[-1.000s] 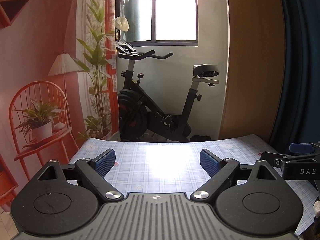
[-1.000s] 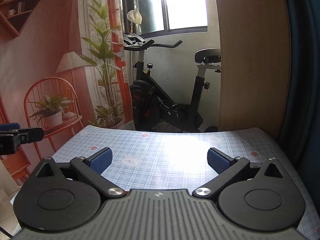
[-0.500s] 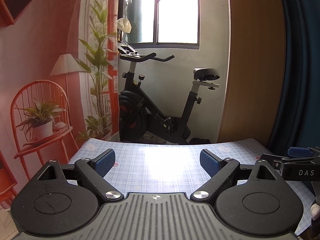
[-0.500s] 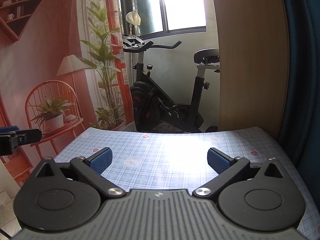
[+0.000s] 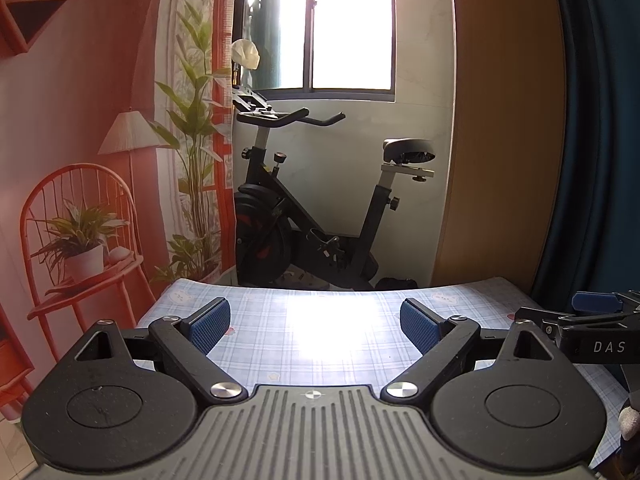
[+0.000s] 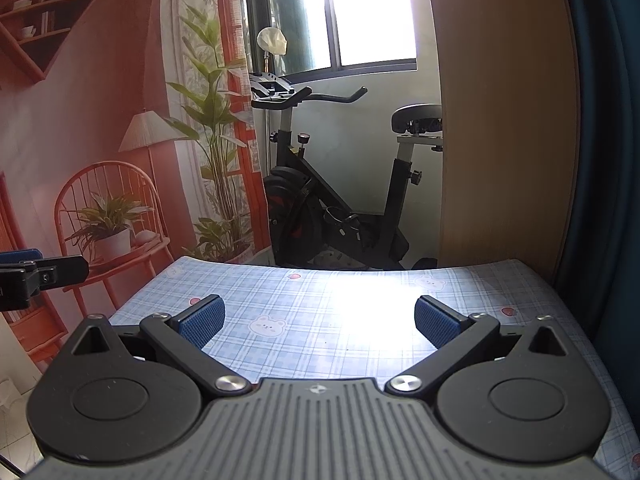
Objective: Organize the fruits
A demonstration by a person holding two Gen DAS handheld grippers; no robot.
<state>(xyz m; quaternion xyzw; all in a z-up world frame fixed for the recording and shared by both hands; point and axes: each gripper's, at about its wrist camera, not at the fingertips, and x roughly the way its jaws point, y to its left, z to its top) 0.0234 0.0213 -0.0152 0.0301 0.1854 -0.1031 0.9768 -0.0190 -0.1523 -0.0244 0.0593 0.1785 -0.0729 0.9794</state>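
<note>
- While both tools hung above the table (image 5: 312, 332), the left gripper (image 5: 315, 322) had its blue pads (image 5: 209, 324) spread wide apart, with nothing between them.
- The right gripper (image 6: 319, 320) was spread just as wide, its blue pads (image 6: 435, 326) empty over the cloth.
- A blue checked tablecloth (image 6: 360, 304) with small bear and strawberry prints covered the table, and a bright patch of window glare lay across its middle.
- No fruit showed in either view, so where the fruit lay could not be told.
- From the left wrist view, the tip of the right gripper showed at the right edge; from the right wrist view, the tip of the left gripper poked in at the left edge.
- Beyond the table's far edge stood a black exercise bike (image 5: 316, 216) under a window (image 5: 348, 28).
- A printed backdrop (image 6: 100, 152) of an orange chair, a lamp and leafy plants hung to the left, and a wooden panel (image 5: 504, 140) and dark blue curtain (image 6: 604, 120) stood to the right.
</note>
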